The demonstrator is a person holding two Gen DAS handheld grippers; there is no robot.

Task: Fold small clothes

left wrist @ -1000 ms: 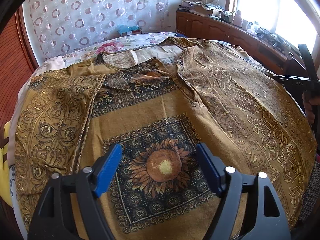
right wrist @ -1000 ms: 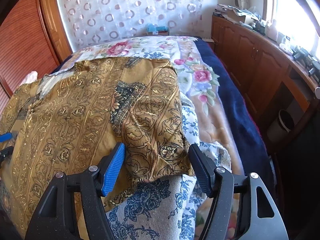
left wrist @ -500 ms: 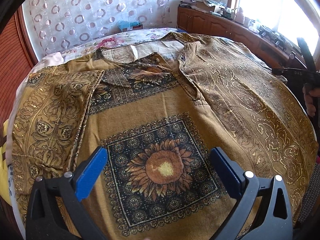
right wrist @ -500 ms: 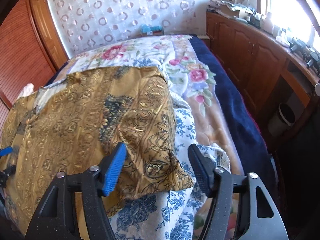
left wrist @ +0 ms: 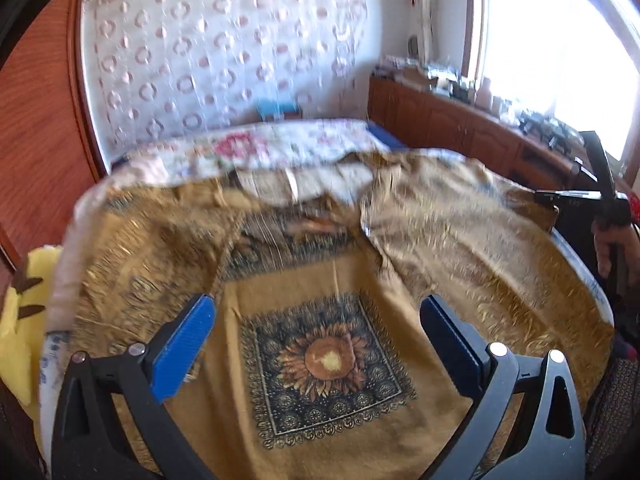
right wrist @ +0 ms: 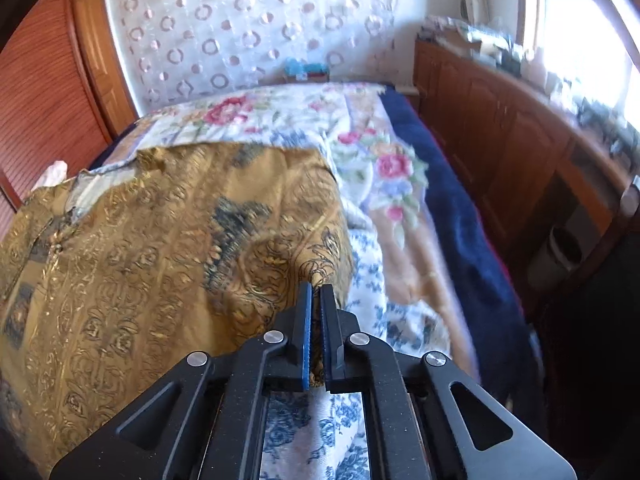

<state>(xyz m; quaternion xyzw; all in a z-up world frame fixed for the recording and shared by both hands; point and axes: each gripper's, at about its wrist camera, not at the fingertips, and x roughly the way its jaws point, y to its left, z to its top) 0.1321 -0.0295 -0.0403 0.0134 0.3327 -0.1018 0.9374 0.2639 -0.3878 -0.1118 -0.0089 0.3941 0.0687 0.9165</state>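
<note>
A gold-brown patterned shirt with a dark sunflower square lies spread on the bed. My left gripper is open above the sunflower print, holding nothing. In the right wrist view the same shirt lies at the left, with its sleeve running to the right. My right gripper is shut on the sleeve's hem at the shirt's right edge. The right gripper also shows in the left wrist view at the far right.
A floral bedspread covers the bed, with a navy blanket along its right side. Wooden cabinets with clutter stand under the window at right. A yellow cushion lies at the left. A wooden wardrobe is at the far left.
My right gripper has closed on the sleeve hem; it was open around it before. My left gripper has pulled back and tilted up, staying open.
</note>
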